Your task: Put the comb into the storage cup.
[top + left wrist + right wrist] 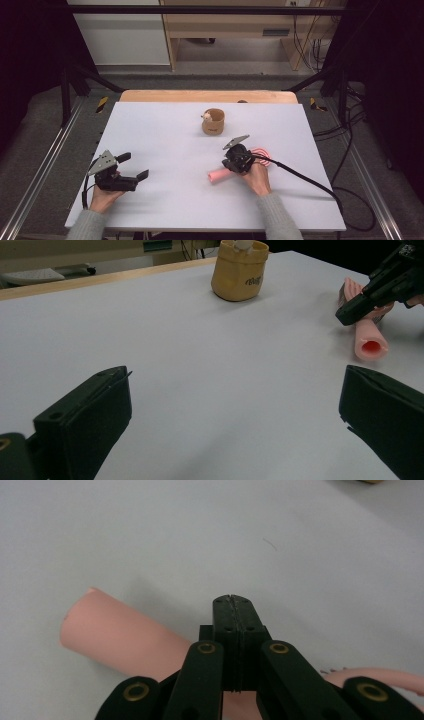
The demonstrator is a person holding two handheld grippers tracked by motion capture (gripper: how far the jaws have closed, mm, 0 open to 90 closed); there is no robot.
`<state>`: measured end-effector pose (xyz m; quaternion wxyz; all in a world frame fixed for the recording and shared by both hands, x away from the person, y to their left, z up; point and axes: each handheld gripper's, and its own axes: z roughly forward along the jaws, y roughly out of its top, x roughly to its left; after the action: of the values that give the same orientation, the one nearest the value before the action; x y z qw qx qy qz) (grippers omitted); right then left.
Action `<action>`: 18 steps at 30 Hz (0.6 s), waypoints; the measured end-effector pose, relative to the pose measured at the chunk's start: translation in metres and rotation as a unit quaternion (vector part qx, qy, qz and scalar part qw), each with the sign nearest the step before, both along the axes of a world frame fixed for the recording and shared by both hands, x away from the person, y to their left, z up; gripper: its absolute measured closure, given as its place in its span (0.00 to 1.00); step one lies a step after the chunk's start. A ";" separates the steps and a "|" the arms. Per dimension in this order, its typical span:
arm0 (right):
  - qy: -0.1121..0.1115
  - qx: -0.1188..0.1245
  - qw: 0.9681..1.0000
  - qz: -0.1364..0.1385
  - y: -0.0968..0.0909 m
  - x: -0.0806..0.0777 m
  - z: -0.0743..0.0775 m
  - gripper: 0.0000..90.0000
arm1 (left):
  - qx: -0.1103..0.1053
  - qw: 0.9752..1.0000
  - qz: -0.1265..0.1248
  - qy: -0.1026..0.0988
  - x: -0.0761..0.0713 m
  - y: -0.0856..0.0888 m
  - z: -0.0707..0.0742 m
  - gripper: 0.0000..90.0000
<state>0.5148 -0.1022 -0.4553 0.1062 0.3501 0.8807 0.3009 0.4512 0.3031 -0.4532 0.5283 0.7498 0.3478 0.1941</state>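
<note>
The right gripper [234,161] fingers [233,611], pressed empty together over the pink tube [219,175], could roll it; left gripper [131,166] fingers gape.

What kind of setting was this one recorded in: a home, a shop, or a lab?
Most likely a lab or workshop test bench. A bare white table stands inside a dark metal frame, cables trail over the floor, and a person works two hand-held grippers, left gripper and right gripper, over a pink tube.
</note>
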 end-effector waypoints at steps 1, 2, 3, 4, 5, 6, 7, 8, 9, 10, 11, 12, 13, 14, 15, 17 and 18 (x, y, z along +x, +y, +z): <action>0.000 -0.001 1.000 0.001 0.000 -0.001 0.000 1.00 | 0.000 1.000 0.000 0.000 0.000 0.000 0.000 0.00; 0.001 -0.002 1.000 0.001 0.000 -0.002 0.000 1.00 | 0.000 1.000 0.000 0.000 0.000 0.000 0.000 0.00; 0.000 -0.003 1.000 0.002 0.000 -0.003 -0.001 1.00 | 0.000 1.000 0.000 0.000 0.000 0.000 0.000 0.00; 0.001 -0.005 1.000 0.004 0.000 -0.004 -0.001 1.00 | 0.000 1.000 0.000 0.000 0.000 0.000 0.000 0.00; 0.001 -0.006 1.000 0.003 0.001 -0.005 -0.001 1.00 | 0.000 1.000 0.000 0.000 0.000 0.000 0.000 0.00; 0.001 -0.008 1.000 0.005 0.001 -0.006 -0.002 1.00 | 0.000 1.000 0.000 0.000 0.000 0.000 0.000 0.00; 0.000 -0.008 1.000 0.007 0.001 -0.007 -0.002 1.00 | 0.000 1.000 0.001 0.000 0.000 0.000 0.000 0.00; 0.002 -0.009 1.000 0.007 0.001 -0.008 -0.002 1.00 | 0.000 1.000 0.000 0.001 0.000 0.000 0.000 0.00; -0.001 -0.010 1.000 0.009 0.001 -0.009 -0.002 1.00 | 0.000 1.000 0.000 0.000 0.000 0.000 0.000 0.00; -0.001 -0.010 1.000 0.009 0.001 -0.010 -0.001 1.00 | 0.000 1.000 0.000 0.001 0.000 0.000 0.000 0.00; 0.000 -0.009 1.000 0.009 0.001 -0.011 -0.001 1.00 | 0.000 1.000 0.000 0.000 0.000 0.000 0.000 0.00; -0.001 -0.010 1.000 0.011 0.001 -0.011 -0.001 1.00 | 0.001 1.000 0.000 0.000 0.000 0.000 0.000 0.00; -0.002 -0.011 1.000 0.011 0.000 -0.012 0.000 1.00 | 0.000 1.000 0.000 0.000 0.000 0.000 0.000 0.00; -0.002 -0.011 1.000 0.012 0.000 -0.013 0.000 1.00 | 0.000 1.000 0.000 0.001 0.000 0.000 0.000 0.00; -0.002 -0.012 1.000 0.013 0.000 -0.014 0.000 1.00 | 0.000 1.000 0.000 0.000 0.000 0.000 0.000 0.00; -0.003 -0.010 1.000 0.014 0.000 -0.016 0.001 1.00 | 0.000 1.000 0.000 0.000 0.000 0.000 0.000 0.00; -0.002 -0.008 1.000 0.014 -0.001 -0.017 0.002 1.00 | 0.000 1.000 0.000 0.000 0.000 0.000 0.000 0.00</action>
<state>0.4979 -0.1028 -0.4532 0.1068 0.3365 0.8876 0.2958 0.4510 0.3029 -0.4531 0.5281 0.7499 0.3479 0.1941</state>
